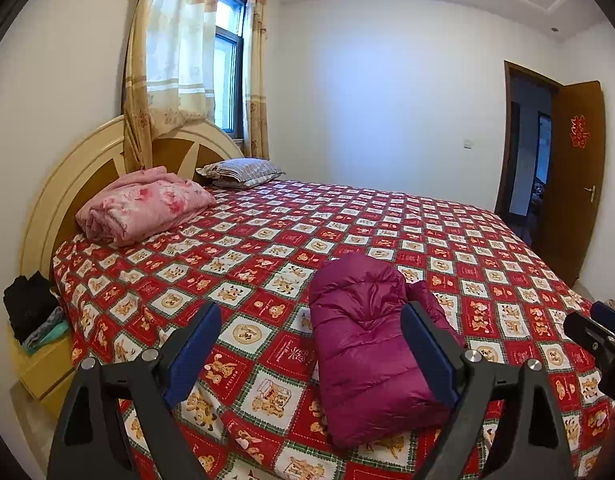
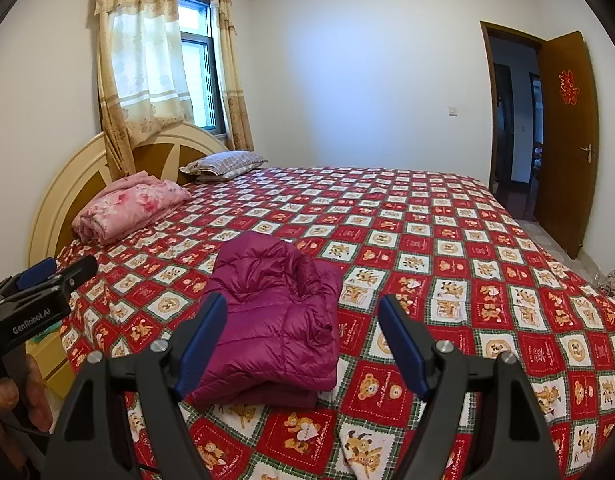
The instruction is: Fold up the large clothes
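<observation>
One bed fills both views, its red patchwork cover with bear squares running out ahead of the jaws to the far wall. Beyond the left gripper's fingers and off to their left lies a folded pink quilt against the headboard, with a striped pillow further along; both are well apart from the tools. The magenta down jacket is the task's thing: it rests on the cover as a compact, layered bundle, sleeves tucked in as far as can be seen. In the left wrist view it sits ahead of the left gripper, toward its right-hand finger, which overlaps the bundle in the picture; whether it touches cannot be told. In the right wrist view the jacket lies ahead of the right gripper, toward its left-hand finger. Both pairs of jaws stand spread wide with nothing pinched between them. By my reading the folding of this garment is done or nearly so; at most a tidy-up or moving it aside is left.
</observation>
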